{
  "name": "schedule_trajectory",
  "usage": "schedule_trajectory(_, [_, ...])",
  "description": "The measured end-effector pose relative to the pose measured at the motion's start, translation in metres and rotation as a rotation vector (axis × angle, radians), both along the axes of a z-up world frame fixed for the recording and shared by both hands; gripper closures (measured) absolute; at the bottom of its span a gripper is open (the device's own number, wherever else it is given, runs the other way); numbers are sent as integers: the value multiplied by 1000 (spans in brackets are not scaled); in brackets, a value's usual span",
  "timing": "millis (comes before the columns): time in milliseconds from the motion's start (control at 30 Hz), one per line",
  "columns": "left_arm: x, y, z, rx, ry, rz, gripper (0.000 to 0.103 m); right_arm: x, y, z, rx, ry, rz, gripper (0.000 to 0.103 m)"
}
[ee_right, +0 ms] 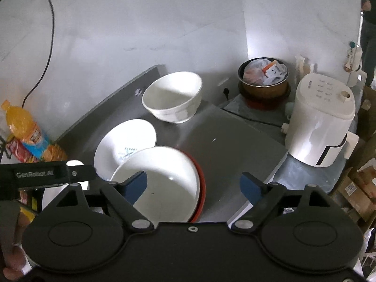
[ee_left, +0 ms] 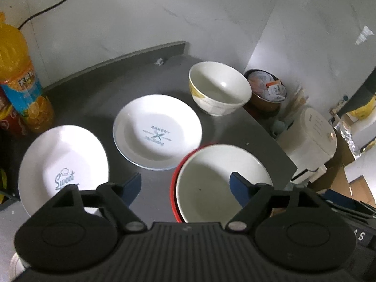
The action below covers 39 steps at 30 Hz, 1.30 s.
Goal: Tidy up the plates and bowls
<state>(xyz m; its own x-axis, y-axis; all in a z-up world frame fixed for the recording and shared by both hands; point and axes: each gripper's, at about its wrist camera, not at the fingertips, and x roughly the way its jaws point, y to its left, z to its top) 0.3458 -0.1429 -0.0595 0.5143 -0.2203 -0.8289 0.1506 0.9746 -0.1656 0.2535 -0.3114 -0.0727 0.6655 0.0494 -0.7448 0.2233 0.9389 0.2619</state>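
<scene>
1. Four dishes sit apart on the grey counter (ee_left: 94, 98): a "Sweet" plate (ee_left: 63, 162), a "Bakery" plate (ee_left: 157, 131), a tall white bowl (ee_left: 218, 89) near the back, and a red-rimmed bowl (ee_left: 221, 183) at the front.
2. Both grippers are empty. The left gripper (ee_left: 185, 185) has its jaws spread wide, over the gap between the "Sweet" plate and the red-rimmed bowl. The right gripper (ee_right: 193, 184) has its jaws spread wide too, above the front bowl.
3. I think the sorting has hardly begun, because nothing is stacked yet.
4. The step now looks like picking which dish to grab first.
5. Next, a gripper should go down and pinch one rim. A good plan is plate onto plate and bowl into bowl.
6. Plates lie flat, so the fingers must catch the thin edge with care.
</scene>
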Motion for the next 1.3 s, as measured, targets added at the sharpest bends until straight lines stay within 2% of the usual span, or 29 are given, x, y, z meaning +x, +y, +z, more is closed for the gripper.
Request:
schedule_trajectory(133, [10, -1, 7, 2, -20, 14, 20, 9, -7, 3, 12, -25, 3, 10])
schedule_trajectory(267, [29, -2, 7, -23, -8, 60, 20, 32, -15, 4, -11, -31, 37, 10])
schedule_trajectory(400, [53, -8, 7, -52, 11, 94, 20, 58, -31, 1, 21, -33, 55, 10])
schedule_trajectory(533, [77, -20, 3, -22, 12, 121, 20, 88, -41, -6, 6, -18, 84, 10])
schedule_trajectory(833, [130, -39, -17, -30, 46, 209, 20, 151, -67, -25, 60, 10, 150, 11])
schedule_trajectory(1033, [161, -46, -34, -42, 78, 260, 21, 191, -76, -42, 76, 42, 185, 19])
schedule_trajectory(1133, [175, -49, -43, -45, 91, 271, 24, 209, -79, -55, 93, 70, 200, 28])
schedule_trajectory(1200, [183, -51, -50, -46, 98, 282, 28, 221, -80, -65, 109, 92, 208, 38])
schedule_trajectory(1300, [194, -51, -61, -56, 111, 299, 36, 238, -79, -78, 130, 126, 223, 45])
